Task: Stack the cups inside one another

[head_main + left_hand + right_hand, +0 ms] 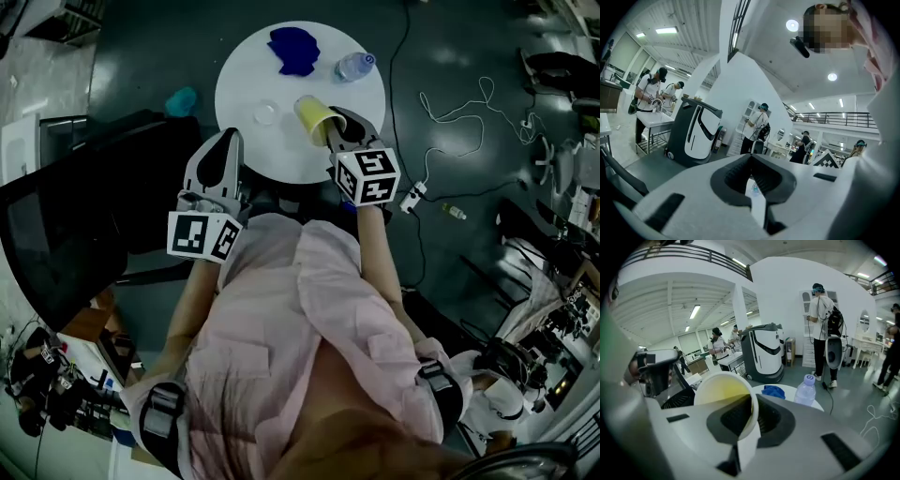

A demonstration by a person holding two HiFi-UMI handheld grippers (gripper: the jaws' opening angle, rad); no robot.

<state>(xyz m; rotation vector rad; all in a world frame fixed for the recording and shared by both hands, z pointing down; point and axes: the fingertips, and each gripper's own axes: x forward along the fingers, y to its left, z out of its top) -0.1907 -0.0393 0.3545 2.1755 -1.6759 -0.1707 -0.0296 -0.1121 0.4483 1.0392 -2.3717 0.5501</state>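
The right gripper point(331, 129) is clenched on a yellow cup point(314, 117), and in the right gripper view its 2 jaws pinch the wall of this cup point(719, 392) at the rim, 1 jaw inside and 1 outside. The cup is tilted on its side and its open mouth faces back toward that gripper point(750, 405), so the yellow inside is visible. In the head view the cup is over the near part of the round white table point(244, 75); I cannot tell if it touches the table top.

A small clear plastic cup point(265, 113) stands on the table just to the left of the yellow cup, apart from it. At the far side of the table lies a crumpled blue cloth point(293, 49), and a clear plastic bottle with a blue cap point(354, 67) lies near it on the right. The right gripper view shows the same cloth point(773, 391) and the bottle point(805, 389) beyond the cup.

The left gripper point(225, 141) is at the near left edge of the table, apart from both cups. In the left gripper view its jaws point(750, 159) are closed together at the tips and hold nothing
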